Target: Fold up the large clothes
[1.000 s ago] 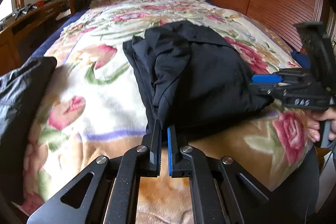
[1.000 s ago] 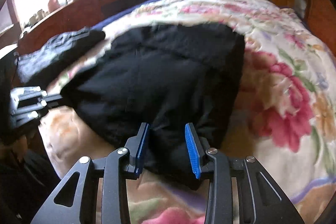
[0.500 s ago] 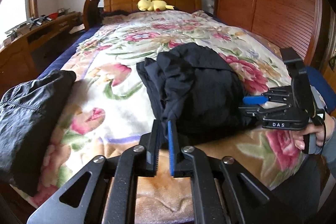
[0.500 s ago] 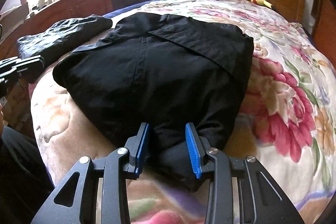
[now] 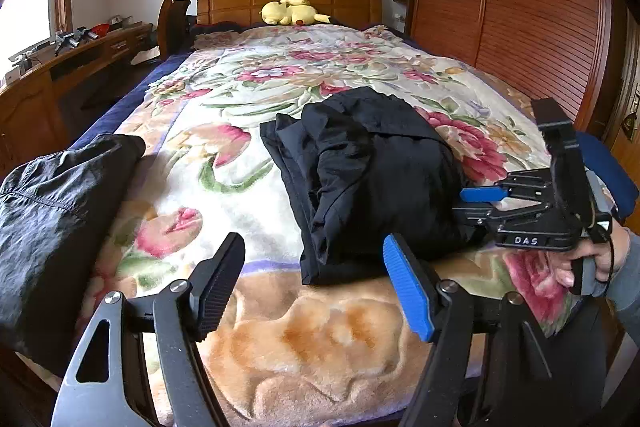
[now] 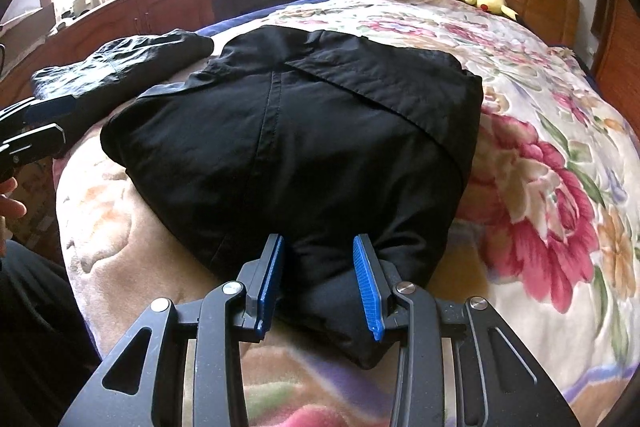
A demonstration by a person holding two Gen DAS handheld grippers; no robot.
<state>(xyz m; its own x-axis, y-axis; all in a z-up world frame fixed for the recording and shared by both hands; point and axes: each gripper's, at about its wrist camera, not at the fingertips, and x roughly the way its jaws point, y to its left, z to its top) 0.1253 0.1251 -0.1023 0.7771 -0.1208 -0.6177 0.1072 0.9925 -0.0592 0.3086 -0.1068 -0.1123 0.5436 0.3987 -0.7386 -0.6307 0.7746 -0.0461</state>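
Observation:
A folded black garment (image 5: 372,171) lies on the floral bed blanket (image 5: 224,131), near the foot of the bed. It fills the middle of the right wrist view (image 6: 296,147). My left gripper (image 5: 316,287) is open and empty, hovering just short of the garment's near edge. My right gripper (image 6: 318,279) has its jaws around a thick fold of the garment's near end, pads touching the cloth. It also shows in the left wrist view (image 5: 476,203) at the garment's right side. The left gripper shows at the left edge of the right wrist view (image 6: 36,127).
A second dark garment (image 5: 56,211) lies at the bed's left foot corner, also in the right wrist view (image 6: 120,63). A yellow plush toy (image 5: 290,13) sits at the headboard. A wooden desk (image 5: 60,67) runs along the left; a wooden wardrobe (image 5: 512,7) stands right.
My left gripper has opened wide from shut and drawn back, with more of the room in view. My right gripper stays on the garment's end.

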